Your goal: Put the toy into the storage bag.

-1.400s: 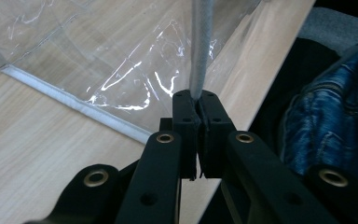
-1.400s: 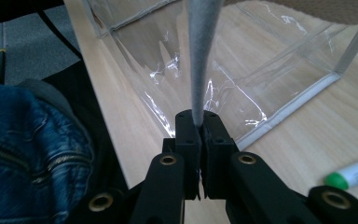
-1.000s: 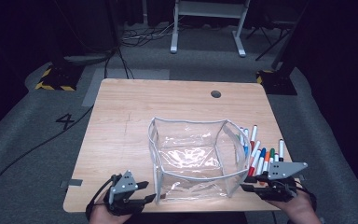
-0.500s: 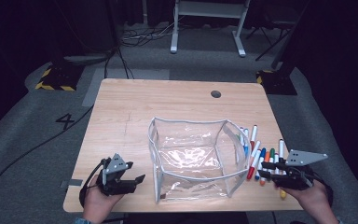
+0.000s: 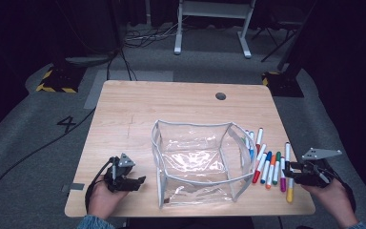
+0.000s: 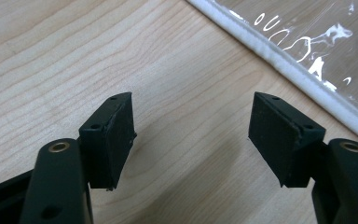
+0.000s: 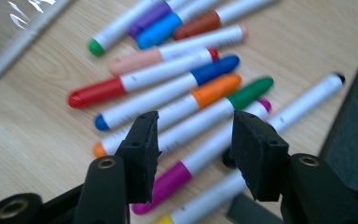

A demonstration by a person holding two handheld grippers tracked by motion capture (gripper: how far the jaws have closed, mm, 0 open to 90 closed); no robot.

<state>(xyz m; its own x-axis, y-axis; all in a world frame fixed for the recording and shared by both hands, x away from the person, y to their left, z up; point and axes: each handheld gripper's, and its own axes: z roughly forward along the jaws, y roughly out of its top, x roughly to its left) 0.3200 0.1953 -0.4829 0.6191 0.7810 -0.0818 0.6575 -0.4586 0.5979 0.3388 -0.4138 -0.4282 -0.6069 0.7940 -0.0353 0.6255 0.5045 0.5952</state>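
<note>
Both grippers have drawn away from the clear bag (image 5: 198,162). Right gripper (image 7: 193,154) fingers, just opening, spread over the markers (image 7: 177,88), their tips blurred; left gripper (image 6: 191,135) fingers spread above bare surface (image 6: 51,51).

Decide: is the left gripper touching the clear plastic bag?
Apart. In the left gripper view, bare wood lies between the open left gripper and the clear plastic bag.

White markers (image 5: 269,164) with coloured caps, a clear white-edged pouch (image 5: 198,162), pale wood-grain table (image 5: 171,102).
</note>
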